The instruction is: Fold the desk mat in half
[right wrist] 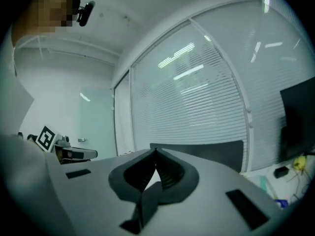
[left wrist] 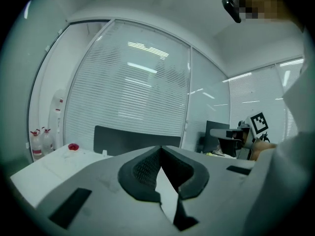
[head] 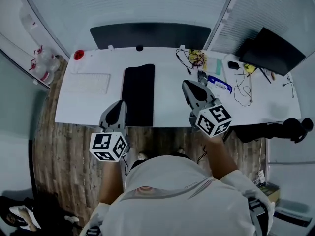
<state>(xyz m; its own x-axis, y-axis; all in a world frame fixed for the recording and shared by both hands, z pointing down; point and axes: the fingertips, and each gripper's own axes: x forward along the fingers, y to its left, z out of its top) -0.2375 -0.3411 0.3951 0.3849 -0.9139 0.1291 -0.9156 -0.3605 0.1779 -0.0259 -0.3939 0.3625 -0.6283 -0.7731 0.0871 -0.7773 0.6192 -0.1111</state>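
The black desk mat [head: 138, 95] lies flat on the white desk [head: 170, 113] as a narrow strip that runs from the front edge toward the back. My left gripper [head: 119, 105] hovers over the front edge at the mat's left side, jaws shut and empty; in the left gripper view its tips [left wrist: 160, 149] meet with nothing between them. To the right of the mat my right gripper [head: 186, 84] stands over bare desk, apart from it. The right gripper view shows its jaws [right wrist: 156, 152] shut and empty. Both gripper views point up at the blinds, so the mat is hidden there.
A white keyboard [head: 91, 82] lies left of the mat, a red object [head: 78, 55] at the back left corner. Cables [head: 191, 58], a blue item [head: 219, 84] and small clutter sit at the back right, beside a black laptop [head: 271, 50]. A dark panel [head: 150, 35] stands behind the desk.
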